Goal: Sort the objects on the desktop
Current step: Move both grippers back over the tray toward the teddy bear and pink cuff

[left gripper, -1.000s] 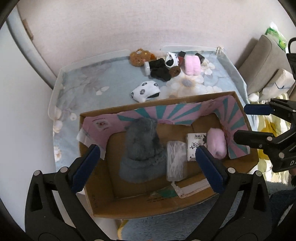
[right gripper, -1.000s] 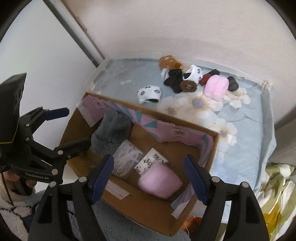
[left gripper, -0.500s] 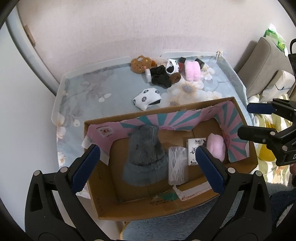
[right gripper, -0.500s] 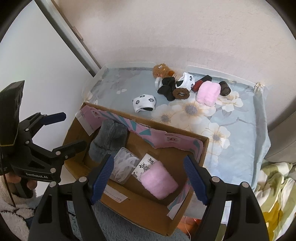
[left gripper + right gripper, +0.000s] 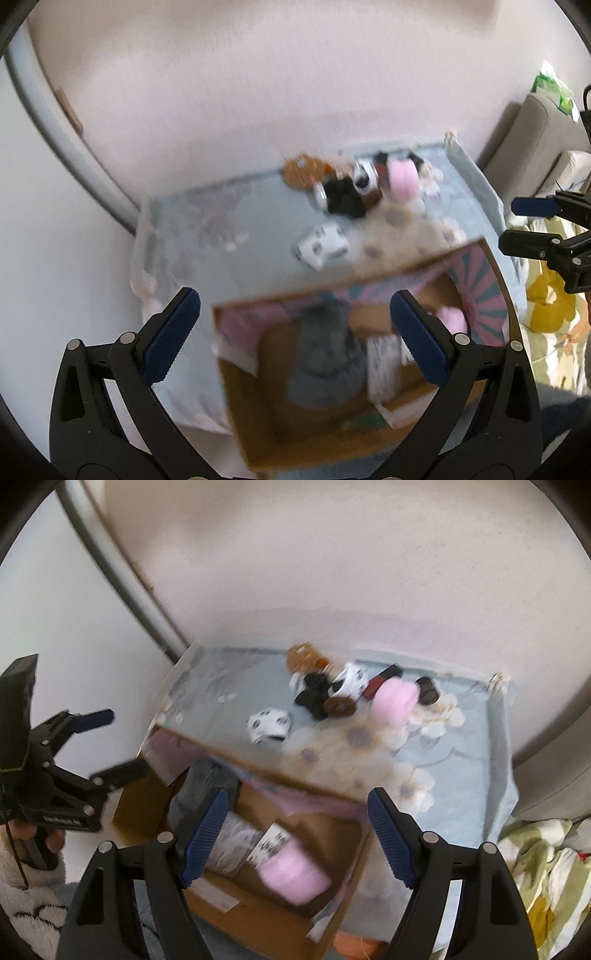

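Both views are blurred by motion. A cardboard box [image 5: 255, 435] [image 5: 258, 912] stands in front of the table and holds a grey hat [image 5: 321, 354], a clear packet [image 5: 234, 843], a small printed pack [image 5: 271, 842] and a pink roll [image 5: 293, 871]. On the floral table top [image 5: 240, 206] [image 5: 472, 746] lie a white spotted sock [image 5: 321, 242] [image 5: 269, 723], a black item [image 5: 343, 195], a brown plush [image 5: 303, 657] and a pink roll [image 5: 393, 699]. My left gripper [image 5: 295, 332] is open and empty above the box. My right gripper [image 5: 297, 834] is open and empty above the box.
A white wall rises behind the table. A grey sofa [image 5: 535, 140] with a green packet [image 5: 554, 88] stands at the right. Floral bedding [image 5: 546, 878] lies at the lower right. A grey rug [image 5: 147, 926] lies under the box.
Both grippers have pulled back and up from the box; the box sits lower and the wall fills more of both views. Both stay open and empty.
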A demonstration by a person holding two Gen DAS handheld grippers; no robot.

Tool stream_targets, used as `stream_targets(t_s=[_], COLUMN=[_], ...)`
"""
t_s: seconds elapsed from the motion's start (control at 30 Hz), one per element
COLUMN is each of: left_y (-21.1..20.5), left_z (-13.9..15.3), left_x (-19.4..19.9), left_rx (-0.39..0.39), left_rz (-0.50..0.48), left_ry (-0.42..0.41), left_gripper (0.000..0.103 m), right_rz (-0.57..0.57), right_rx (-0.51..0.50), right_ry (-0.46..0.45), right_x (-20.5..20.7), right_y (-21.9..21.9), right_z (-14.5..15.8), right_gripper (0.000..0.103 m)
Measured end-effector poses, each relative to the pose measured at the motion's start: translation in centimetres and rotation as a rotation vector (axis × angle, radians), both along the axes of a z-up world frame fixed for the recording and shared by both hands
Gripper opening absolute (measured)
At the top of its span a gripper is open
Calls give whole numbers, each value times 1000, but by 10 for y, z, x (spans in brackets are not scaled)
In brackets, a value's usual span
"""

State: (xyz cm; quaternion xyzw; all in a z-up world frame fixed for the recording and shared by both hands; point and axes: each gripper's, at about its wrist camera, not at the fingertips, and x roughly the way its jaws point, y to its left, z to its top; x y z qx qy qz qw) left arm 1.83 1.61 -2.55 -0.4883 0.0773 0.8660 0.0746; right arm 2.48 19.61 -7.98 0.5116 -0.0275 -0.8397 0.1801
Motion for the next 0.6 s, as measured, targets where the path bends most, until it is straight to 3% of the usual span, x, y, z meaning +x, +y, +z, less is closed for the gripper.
stream_targets(t_s=[0.27, 0.47, 0.6], left_y=[-15, -11, 2], left_z=[9, -23, -56], left_x=[-76, -144, -188], left_rx=[71, 133, 97], left_rz=[-24, -44, -60], left_ry=[-20, -101, -107], left_gripper=[103, 103, 103], right_rz=[-110, -184, -222], right_rx=[-6, 13, 52], right_ry=[-13, -58, -106], right_x=[-43, -85, -120], right_y=[27, 43, 49], right_z=[1, -19, -50], right_gripper=[75, 75, 75])
